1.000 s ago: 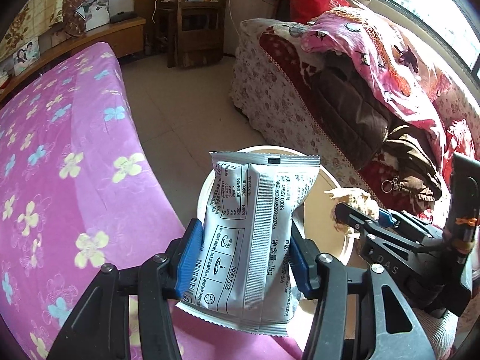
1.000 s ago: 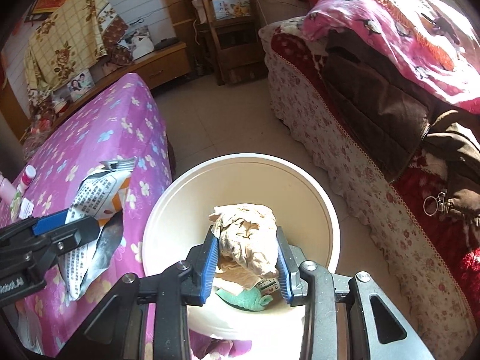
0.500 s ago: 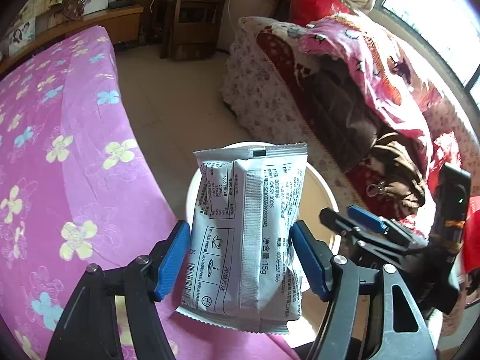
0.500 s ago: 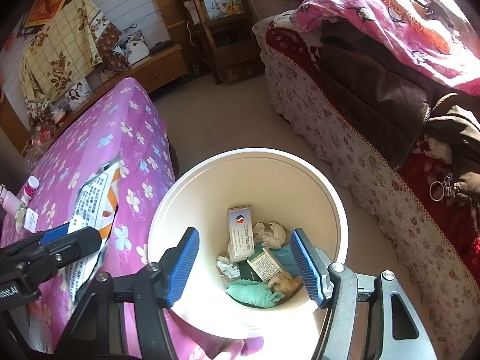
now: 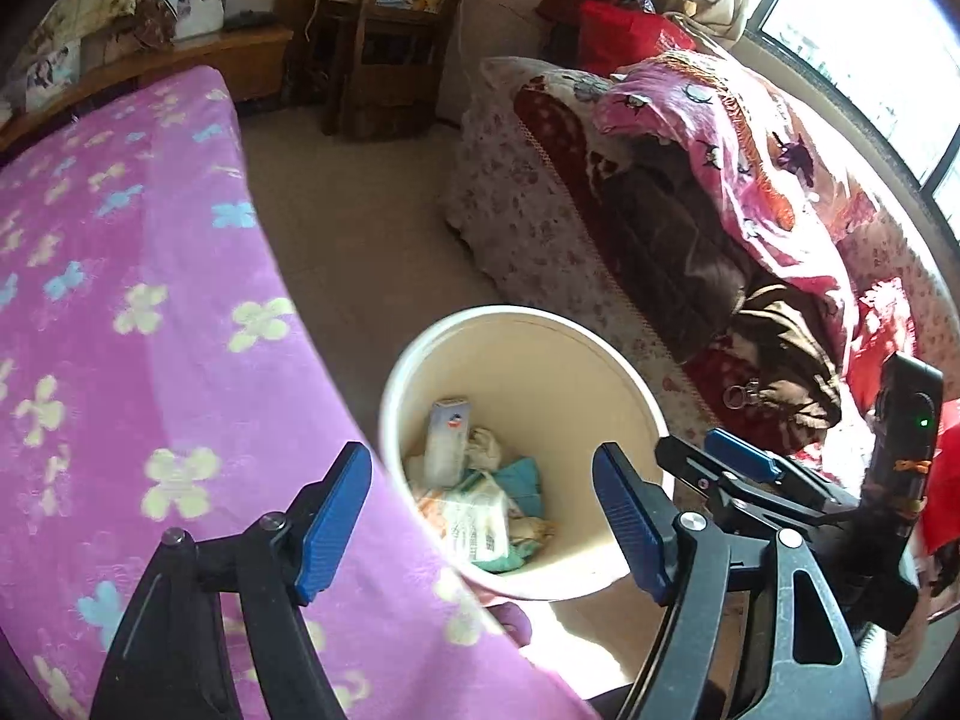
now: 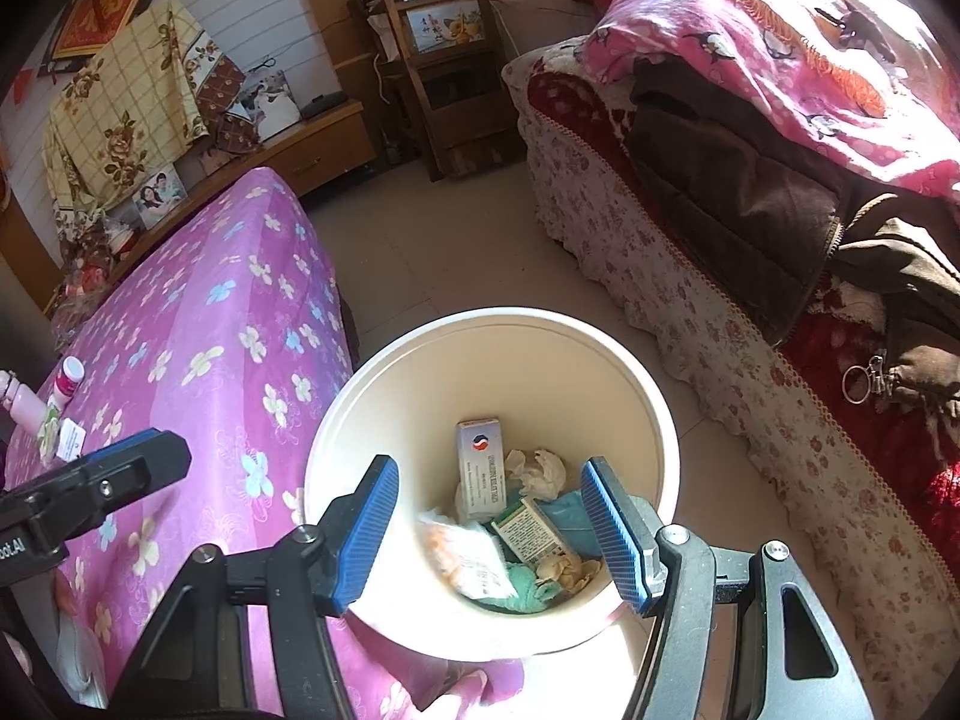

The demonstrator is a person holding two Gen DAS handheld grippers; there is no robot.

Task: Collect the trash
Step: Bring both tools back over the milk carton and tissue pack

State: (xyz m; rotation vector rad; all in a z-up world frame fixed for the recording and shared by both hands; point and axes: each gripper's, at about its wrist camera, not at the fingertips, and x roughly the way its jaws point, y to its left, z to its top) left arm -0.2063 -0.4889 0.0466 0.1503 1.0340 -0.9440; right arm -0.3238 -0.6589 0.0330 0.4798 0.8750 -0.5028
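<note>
Bin (image 6: 648,396) rim touching bedspread (image 6: 198,324) edge; floor (image 6: 432,252) open beyond.

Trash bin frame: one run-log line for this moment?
left gripper: opening, empty | right gripper: open, empty | bin: holds packet, boxes, tissue | both grippers over bin

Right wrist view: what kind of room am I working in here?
Most likely a lived-in bedroom or sitting room at home: a bed under a purple flowered cover, a sofa piled with blankets and clothes, family photos on a low wooden cabinet, and a cream trash bin on the tiled floor.
</note>
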